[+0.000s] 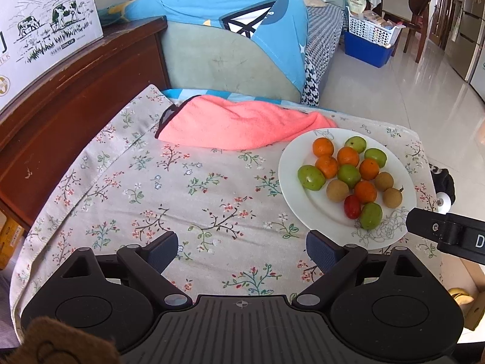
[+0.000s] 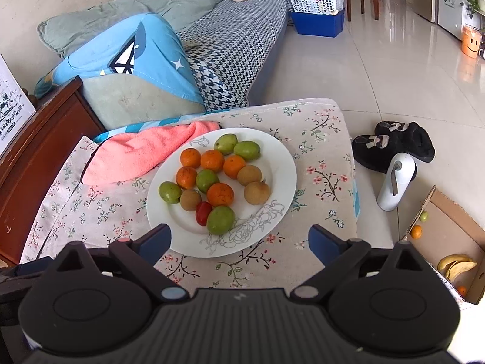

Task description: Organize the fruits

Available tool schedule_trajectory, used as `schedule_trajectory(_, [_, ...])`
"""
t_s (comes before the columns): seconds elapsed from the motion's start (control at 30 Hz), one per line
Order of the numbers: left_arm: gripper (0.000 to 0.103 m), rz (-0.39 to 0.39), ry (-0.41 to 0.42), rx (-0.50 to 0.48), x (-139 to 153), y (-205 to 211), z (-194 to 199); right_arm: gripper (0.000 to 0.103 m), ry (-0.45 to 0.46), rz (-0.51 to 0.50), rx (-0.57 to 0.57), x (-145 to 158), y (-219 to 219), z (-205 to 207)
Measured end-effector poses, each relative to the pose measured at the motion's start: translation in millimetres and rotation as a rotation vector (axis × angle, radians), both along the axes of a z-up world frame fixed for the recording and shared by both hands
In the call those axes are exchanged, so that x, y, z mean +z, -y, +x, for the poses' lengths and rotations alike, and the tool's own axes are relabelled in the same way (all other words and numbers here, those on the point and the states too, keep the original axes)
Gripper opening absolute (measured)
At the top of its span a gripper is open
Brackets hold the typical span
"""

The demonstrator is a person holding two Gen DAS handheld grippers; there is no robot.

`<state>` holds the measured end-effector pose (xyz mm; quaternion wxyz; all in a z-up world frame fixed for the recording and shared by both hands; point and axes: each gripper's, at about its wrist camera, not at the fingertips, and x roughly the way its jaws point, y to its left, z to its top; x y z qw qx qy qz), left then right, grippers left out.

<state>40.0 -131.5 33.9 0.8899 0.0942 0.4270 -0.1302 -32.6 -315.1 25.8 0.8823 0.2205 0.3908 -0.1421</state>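
A white plate (image 1: 291, 188) (image 2: 282, 163) sits on the flower-print cloth and holds several small oranges (image 2: 220, 194), several green fruits (image 2: 220, 219), brown round fruits (image 2: 256, 193) and one red fruit (image 2: 203, 213). My left gripper (image 1: 242, 248) hovers open over bare cloth, left of the plate, with nothing between its fingers. My right gripper (image 2: 239, 242) stands open just in front of the plate's near rim, also empty. Part of the right gripper's body (image 1: 448, 233) shows at the right edge of the left wrist view.
A pink towel (image 1: 239, 124) (image 2: 145, 151) lies behind the plate. A dark wooden cabinet (image 1: 75, 91) with a milk carton box stands to the left, a sofa behind. On the floor to the right: a cardboard box (image 2: 448, 242) with bananas and small fruits, a white bottle (image 2: 397, 182), black slippers (image 2: 394, 145).
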Motion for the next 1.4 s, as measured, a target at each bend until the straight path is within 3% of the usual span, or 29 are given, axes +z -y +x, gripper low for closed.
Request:
schedule_trajectory(0.5, [0.095, 0.094, 0.029, -0.029, 17.9, 14.0, -1.1, 0.099, -0.003, -0.016, -0.045, 3.8, 7.8, 1.6])
schedule_trajectory(1.4, [0.096, 0.073, -0.05, -0.028, -16.2, 22.5, 36.1, 0.101, -0.117, -0.164, -0.064, -17.9, -1.8, 20.3])
